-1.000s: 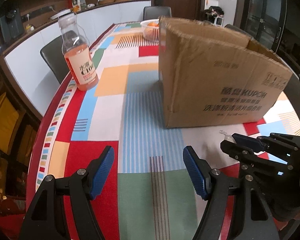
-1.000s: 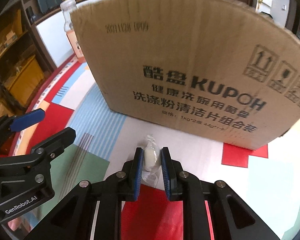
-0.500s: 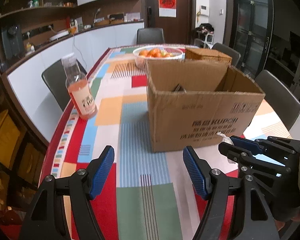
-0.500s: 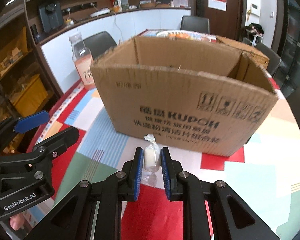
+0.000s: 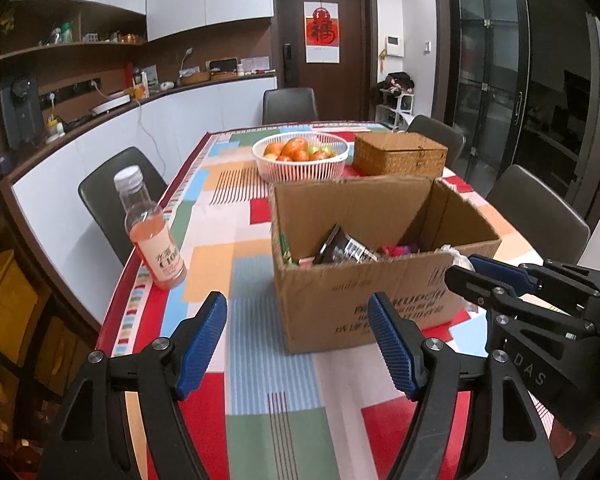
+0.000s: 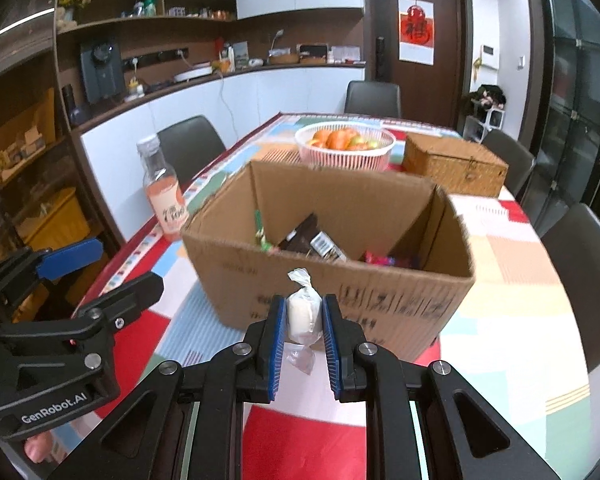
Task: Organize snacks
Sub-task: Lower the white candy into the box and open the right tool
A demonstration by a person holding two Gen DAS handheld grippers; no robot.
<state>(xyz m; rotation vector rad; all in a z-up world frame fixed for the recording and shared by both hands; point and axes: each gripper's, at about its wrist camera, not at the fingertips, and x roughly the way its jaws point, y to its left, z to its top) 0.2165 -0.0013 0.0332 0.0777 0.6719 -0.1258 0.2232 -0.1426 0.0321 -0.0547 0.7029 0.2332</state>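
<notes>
Right hand-held gripper has a small white candy in a clear twisted wrapper pinched between its blue pads, jaws nearly closed on it. It's up off the bench, just short of the near wall of the open cardboard box, which sits straight ahead of it. That near wall is pretty much the only thing between the candy and the inside of the box. Inside, past the wall, you can see a dark snack packet, something green on the left and some red/pink wrappers on the right.

Further ahead beyond the box: a white basket of fruit and, to its right, a woven wicker box. Off to the left of the box is a bottle of pink drink standing upright near the bench edge.

Left hand-held gripper is off to the left of the right one, wide open, holding nothing, also hanging above the colourful tablecloth with the box ahead and slightly right of it. From its camera the candy is just barely visible at the box's near right corner.
</notes>
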